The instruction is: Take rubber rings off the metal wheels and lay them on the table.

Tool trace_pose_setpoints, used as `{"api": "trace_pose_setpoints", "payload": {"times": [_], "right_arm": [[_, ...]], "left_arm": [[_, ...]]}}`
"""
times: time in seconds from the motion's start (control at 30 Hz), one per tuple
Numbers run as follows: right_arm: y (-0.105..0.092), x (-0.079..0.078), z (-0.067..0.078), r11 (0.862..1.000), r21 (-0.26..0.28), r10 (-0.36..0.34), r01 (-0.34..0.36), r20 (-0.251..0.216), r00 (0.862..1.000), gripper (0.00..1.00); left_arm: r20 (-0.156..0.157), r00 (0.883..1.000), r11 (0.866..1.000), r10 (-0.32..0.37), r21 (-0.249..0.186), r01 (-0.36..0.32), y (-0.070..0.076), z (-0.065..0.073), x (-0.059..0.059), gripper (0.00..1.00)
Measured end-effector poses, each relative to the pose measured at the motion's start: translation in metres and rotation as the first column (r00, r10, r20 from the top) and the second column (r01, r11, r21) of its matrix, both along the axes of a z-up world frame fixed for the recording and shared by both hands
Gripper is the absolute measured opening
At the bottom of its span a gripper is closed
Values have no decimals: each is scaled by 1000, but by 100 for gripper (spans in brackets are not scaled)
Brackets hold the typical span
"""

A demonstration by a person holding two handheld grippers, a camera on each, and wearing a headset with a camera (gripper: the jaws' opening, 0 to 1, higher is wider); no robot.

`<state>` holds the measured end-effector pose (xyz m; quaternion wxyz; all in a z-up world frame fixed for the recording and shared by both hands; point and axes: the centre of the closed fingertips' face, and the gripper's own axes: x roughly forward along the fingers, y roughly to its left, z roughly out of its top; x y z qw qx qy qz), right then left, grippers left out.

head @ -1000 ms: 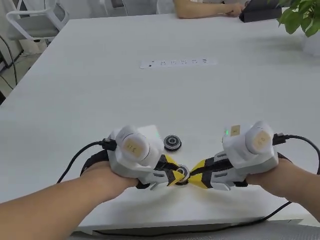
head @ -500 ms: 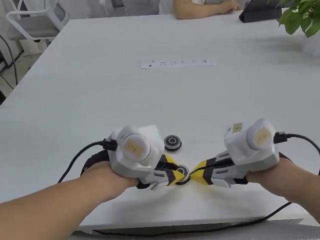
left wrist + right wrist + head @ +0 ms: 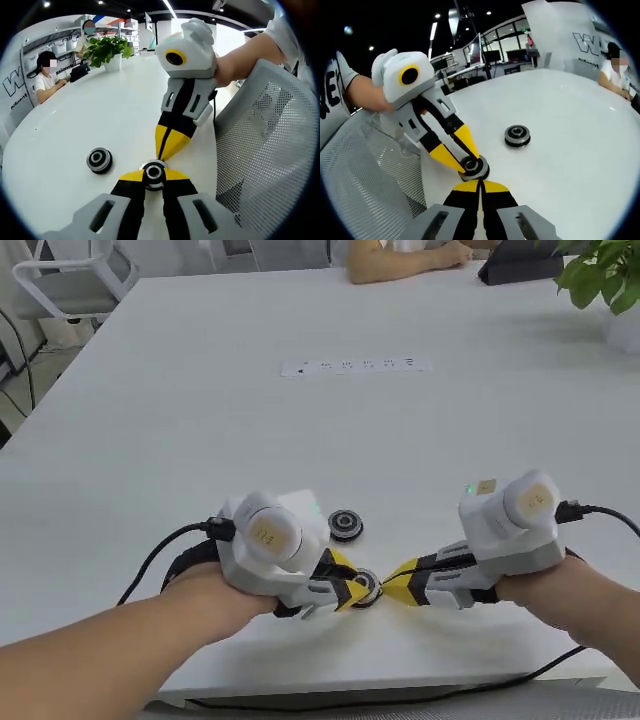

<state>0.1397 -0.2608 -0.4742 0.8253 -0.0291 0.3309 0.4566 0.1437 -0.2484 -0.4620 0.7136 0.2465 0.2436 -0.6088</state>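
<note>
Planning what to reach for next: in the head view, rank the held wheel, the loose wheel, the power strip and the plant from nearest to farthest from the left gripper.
From the left gripper:
1. held wheel, between its jaws, at the near edge.
2. loose wheel, just beyond it.
3. power strip, farther out, centre.
4. plant, far right corner.
</note>
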Motion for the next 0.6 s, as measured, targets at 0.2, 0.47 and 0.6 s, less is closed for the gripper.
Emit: {"api": "trace_pose_setpoints", "payload": {"times": [0.2, 0.47, 0.6], "right_arm": [[1, 2, 7, 997, 66, -45, 47, -33, 998, 0], [2, 2, 6, 991, 101, -76, 84, -82, 994, 0], [3, 2, 7, 990, 106, -83, 94, -97, 992, 0]], "left_arm": [[0, 1000, 1000, 1, 0, -1, 0, 0, 0, 7], [0, 1000, 1000, 2, -1, -2, 0, 0, 0, 7], [1, 1000, 1000, 2, -1, -2, 0, 0, 0, 7]]}}
